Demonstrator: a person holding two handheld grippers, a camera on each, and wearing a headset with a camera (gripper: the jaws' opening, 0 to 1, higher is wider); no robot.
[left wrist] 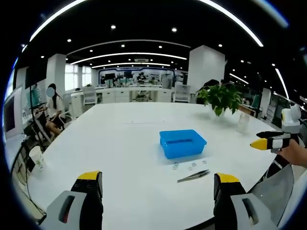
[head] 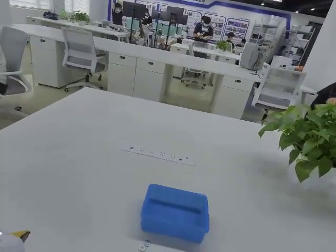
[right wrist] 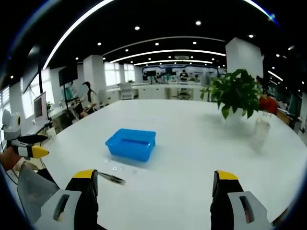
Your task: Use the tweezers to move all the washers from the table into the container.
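Note:
A blue container (head: 175,212) stands on the white table (head: 79,173), with small washers (head: 144,245) just in front of it. In the left gripper view the container (left wrist: 182,143) is ahead, the washers (left wrist: 189,166) lie nearer, and metal tweezers (left wrist: 193,176) lie nearest. My left gripper (left wrist: 157,179) is open and holds nothing. My right gripper (right wrist: 154,176) is also open and holds nothing, with the container (right wrist: 130,143), washers (right wrist: 115,167) and tweezers (right wrist: 111,178) ahead to its left. Both grippers hang back from the table edge, well short of the tweezers.
A potted plant (head: 307,139) stands at the table's right side, with a clear glass (right wrist: 259,129) near it. A power strip (head: 160,155) is set into the table beyond the container. A paper cup (left wrist: 36,155) sits at the far left. A yellow fingertip (head: 21,234) shows at the bottom left.

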